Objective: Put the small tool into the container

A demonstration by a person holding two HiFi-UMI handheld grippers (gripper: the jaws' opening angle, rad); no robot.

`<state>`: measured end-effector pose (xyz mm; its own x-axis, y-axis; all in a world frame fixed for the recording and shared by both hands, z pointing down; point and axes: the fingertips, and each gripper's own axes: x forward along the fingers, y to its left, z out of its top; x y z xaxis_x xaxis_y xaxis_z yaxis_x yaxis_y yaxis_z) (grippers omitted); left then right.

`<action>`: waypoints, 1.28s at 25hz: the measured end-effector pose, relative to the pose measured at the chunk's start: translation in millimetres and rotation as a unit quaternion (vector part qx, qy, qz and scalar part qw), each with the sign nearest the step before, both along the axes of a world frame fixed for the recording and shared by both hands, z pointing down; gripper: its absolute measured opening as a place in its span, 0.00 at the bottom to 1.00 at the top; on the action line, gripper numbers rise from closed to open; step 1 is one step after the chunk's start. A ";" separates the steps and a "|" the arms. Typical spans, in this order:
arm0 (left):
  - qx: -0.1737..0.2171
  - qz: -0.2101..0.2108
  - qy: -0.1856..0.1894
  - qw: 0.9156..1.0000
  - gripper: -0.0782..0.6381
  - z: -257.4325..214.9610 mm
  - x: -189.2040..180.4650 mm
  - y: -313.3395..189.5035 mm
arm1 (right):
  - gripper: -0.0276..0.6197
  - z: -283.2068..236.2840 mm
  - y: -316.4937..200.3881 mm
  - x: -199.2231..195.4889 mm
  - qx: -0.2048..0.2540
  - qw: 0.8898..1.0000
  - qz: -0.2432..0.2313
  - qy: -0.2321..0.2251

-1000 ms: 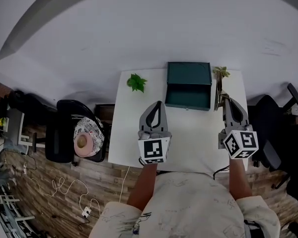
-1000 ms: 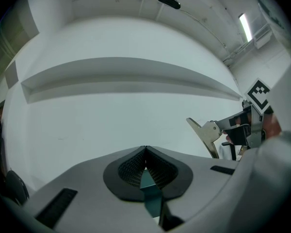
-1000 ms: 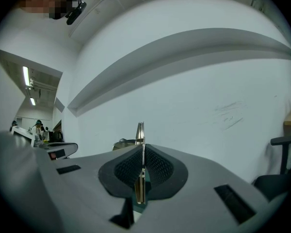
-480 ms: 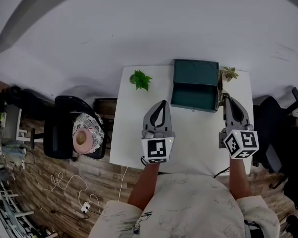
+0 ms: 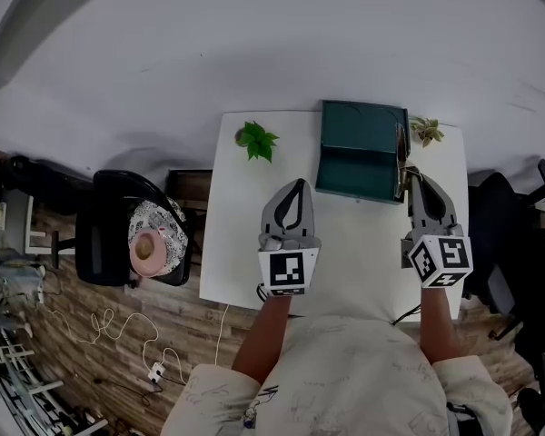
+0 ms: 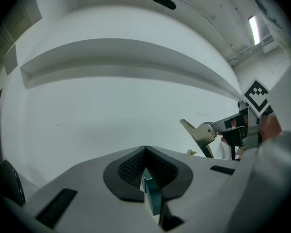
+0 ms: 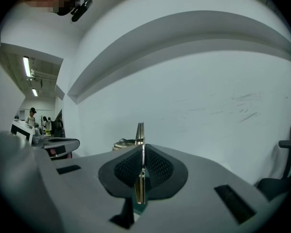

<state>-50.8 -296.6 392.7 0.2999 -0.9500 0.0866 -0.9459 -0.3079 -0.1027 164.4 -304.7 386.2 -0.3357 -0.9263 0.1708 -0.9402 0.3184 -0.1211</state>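
An open dark green container (image 5: 363, 148) stands at the far side of the white table (image 5: 345, 243). My right gripper (image 5: 419, 180) is shut on the small tool (image 5: 401, 157), a thin metal blade that reaches forward along the container's right edge. In the right gripper view the tool (image 7: 140, 135) stands edge-on between the pads. In the left gripper view the tool (image 6: 198, 135) sticks out of the right gripper (image 6: 242, 130). My left gripper (image 5: 295, 184) is shut and holds nothing, just short of the container's front left corner.
A green leafy plant (image 5: 256, 140) stands at the table's far left corner and a smaller plant (image 5: 427, 130) at the far right. A black chair (image 5: 118, 234) with a pink and white object (image 5: 154, 248) is left of the table; another chair (image 5: 518, 243) is on the right.
Both grippers have moved a little forward toward the container. The tool's tip now lies along the container's right edge.
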 end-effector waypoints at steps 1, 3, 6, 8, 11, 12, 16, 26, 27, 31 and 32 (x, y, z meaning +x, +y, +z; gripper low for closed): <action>-0.002 0.000 0.000 1.000 0.12 2.1 -1.1 -1.9 | 0.07 1.9 -2.1 -1.3 -0.002 1.000 -0.001 0.002; -0.005 -0.001 0.001 1.000 0.12 6.0 -3.2 -5.5 | 0.07 5.6 -6.2 -3.7 -0.006 1.000 -0.003 0.007; -0.011 -0.002 0.001 1.000 0.12 11.6 -6.1 -9.9 | 0.07 11.5 -11.4 -8.1 -0.012 1.000 -0.009 0.016; -0.015 -0.002 0.002 1.000 0.12 15.2 -8.1 -13.0 | 0.07 15.8 -14.8 -11.7 -0.016 0.999 -0.013 0.026; -0.021 -0.002 0.003 1.000 0.12 20.8 -9.9 -17.0 | 0.07 22.9 -19.2 -16.3 -0.022 0.999 -0.019 0.037; -0.022 -0.001 0.002 1.000 0.12 22.8 -10.5 -18.2 | 0.07 25.2 -20.6 -17.7 -0.024 0.999 -0.020 0.040; -0.029 0.000 0.004 1.000 0.12 29.7 -13.2 -23.8 | 0.07 33.4 -26.3 -23.9 -0.032 0.998 -0.025 0.050; -0.048 0.003 0.010 0.999 0.12 50.9 -15.6 -34.0 | 0.07 56.5 -39.9 -33.4 -0.050 0.995 -0.039 0.083; -0.050 0.003 0.011 0.999 0.12 52.7 -16.2 -34.8 | 0.07 58.3 -41.3 -34.5 -0.051 0.994 -0.040 0.086; -0.055 0.000 0.013 0.998 0.12 59.0 -19.2 -37.7 | 0.07 64.8 -46.1 -40.5 -0.052 0.992 -0.051 0.106; -0.055 -0.001 0.014 0.998 0.12 60.3 -19.8 -38.4 | 0.07 66.4 -47.2 -42.3 -0.052 0.991 -0.055 0.113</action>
